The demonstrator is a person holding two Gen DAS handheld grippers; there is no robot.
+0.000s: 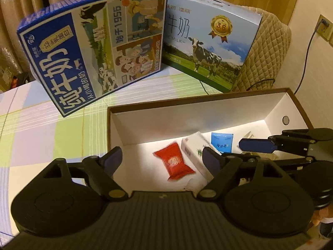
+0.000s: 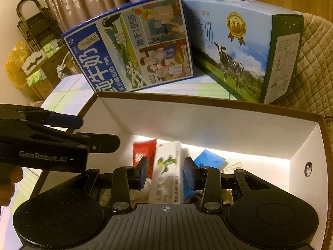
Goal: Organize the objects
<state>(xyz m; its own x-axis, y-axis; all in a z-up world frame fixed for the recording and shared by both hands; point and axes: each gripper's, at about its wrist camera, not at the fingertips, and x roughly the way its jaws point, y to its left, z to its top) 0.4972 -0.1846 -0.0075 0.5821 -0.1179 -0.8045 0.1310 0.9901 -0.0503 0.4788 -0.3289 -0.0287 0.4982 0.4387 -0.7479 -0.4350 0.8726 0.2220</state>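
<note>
R tongs (image 2: 166, 175) flank glossy rectangular carton (image 2: 168, 173).

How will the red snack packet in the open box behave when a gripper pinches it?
The red snack packet looks like a puffed foil pouch, so it is probably light and will likely give under the fingers. Its glossy wrapper may be slippery. Lying flat in the cardboard box, it should not roll.

Both cameras look down, close, into the open box (image 1: 208, 102). Both views share the 2 milk cartons (image 2: 133, 48) behind.
</note>
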